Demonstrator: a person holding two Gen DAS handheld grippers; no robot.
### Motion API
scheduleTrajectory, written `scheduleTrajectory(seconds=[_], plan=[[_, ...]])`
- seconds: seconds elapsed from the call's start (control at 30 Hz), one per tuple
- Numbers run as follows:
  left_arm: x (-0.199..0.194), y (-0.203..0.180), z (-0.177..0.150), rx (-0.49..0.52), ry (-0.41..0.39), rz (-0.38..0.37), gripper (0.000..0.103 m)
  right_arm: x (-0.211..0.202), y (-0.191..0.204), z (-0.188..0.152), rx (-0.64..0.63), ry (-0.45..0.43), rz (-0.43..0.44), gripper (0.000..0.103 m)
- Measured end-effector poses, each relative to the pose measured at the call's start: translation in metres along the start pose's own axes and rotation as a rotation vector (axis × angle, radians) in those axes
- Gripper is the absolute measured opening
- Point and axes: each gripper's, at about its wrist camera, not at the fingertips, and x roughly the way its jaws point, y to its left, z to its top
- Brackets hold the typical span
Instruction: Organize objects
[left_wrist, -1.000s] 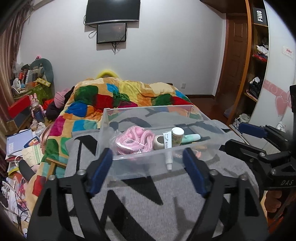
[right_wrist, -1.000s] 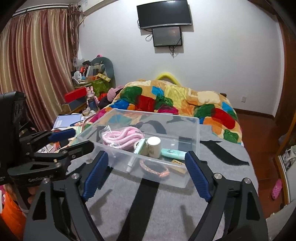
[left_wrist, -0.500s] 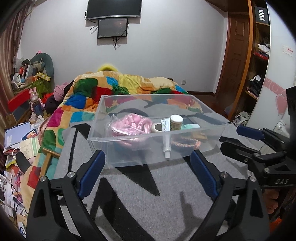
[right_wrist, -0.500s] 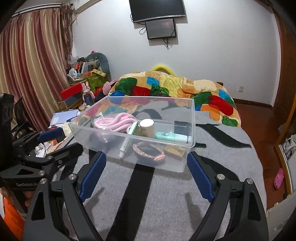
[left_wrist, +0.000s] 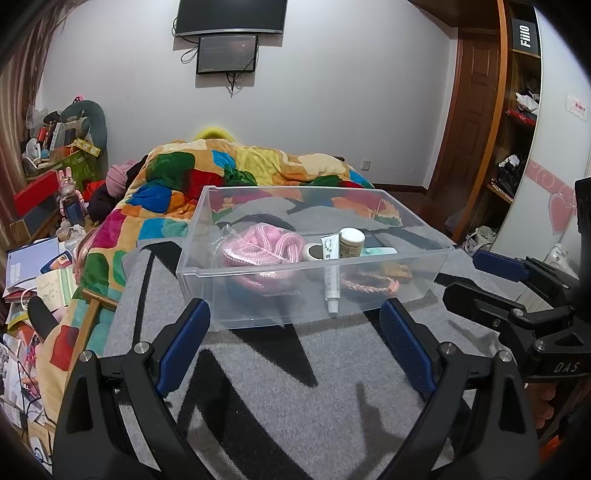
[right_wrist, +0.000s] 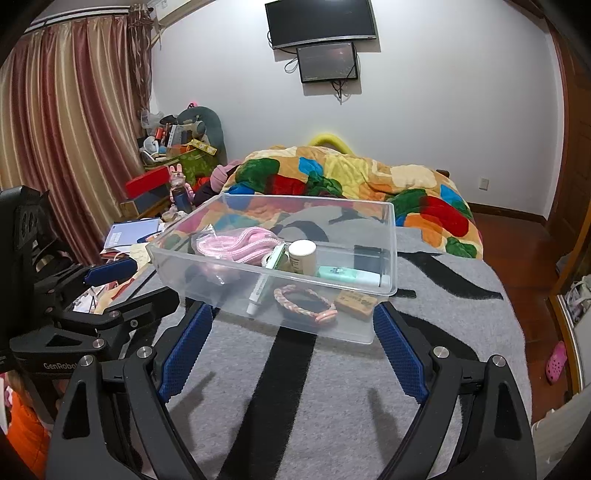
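Note:
A clear plastic bin sits on a grey and black blanket. It holds a bagged pink cord, a white-capped jar, a white tube, a mint tube, a braided pink bracelet and a small brown block. My left gripper and my right gripper are both open and empty, just in front of the bin.
A bed with a colourful quilt lies behind the bin. Clutter, boxes and papers fill the floor at left. A wooden door and shelves stand at right. A curtain hangs at left.
Both grippers have pulled back from the bin, which now sits farther ahead. Both stay open.

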Motion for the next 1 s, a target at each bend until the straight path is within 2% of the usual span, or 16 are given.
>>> scheduleTrajectory(seconds=[1.0], plan=[[-0.0017, -0.0027, -0.0012, 0.003, -0.005, -0.008, 0.095, -0.0037, 0.0003, 0.0007, 0.009, -0.009, 0.003, 0.087]])
